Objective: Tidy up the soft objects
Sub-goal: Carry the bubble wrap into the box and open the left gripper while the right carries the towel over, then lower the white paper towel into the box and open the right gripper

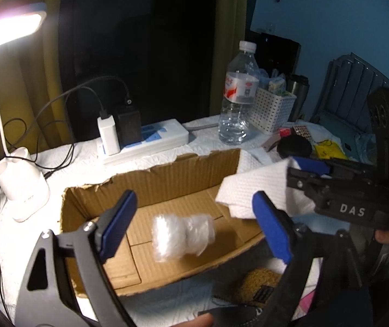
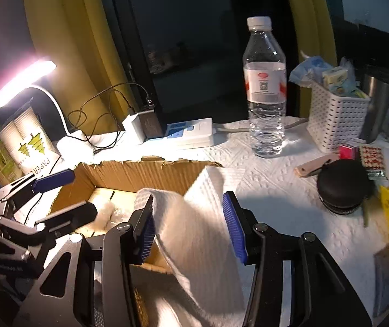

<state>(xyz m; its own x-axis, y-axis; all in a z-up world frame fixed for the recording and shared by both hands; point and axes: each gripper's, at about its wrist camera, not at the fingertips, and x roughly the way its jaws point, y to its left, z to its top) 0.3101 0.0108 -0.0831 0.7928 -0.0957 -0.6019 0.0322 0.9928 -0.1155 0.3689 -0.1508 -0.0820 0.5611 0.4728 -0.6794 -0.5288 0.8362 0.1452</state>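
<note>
An open cardboard box (image 1: 167, 179) lies on the white-covered table; it also shows in the right wrist view (image 2: 140, 171). A fluffy white soft object (image 1: 182, 234) is in mid-air or resting inside the box, between the open fingers of my left gripper (image 1: 194, 226), which hovers over the box's near side. My right gripper (image 2: 191, 226) has a folded white paper towel (image 2: 199, 234) between its pads at the box's right end; the towel also shows in the left wrist view (image 1: 254, 188). A brown knitted soft object (image 1: 259, 283) lies in front of the box.
Behind the box stand a power strip (image 1: 150, 141) with chargers, a water bottle (image 1: 238, 95), a white perforated basket (image 1: 273, 109) and a steel flask (image 2: 379, 106). A lit desk lamp (image 1: 12, 24) is at left. A black round case (image 2: 344, 188) and small clutter lie at right.
</note>
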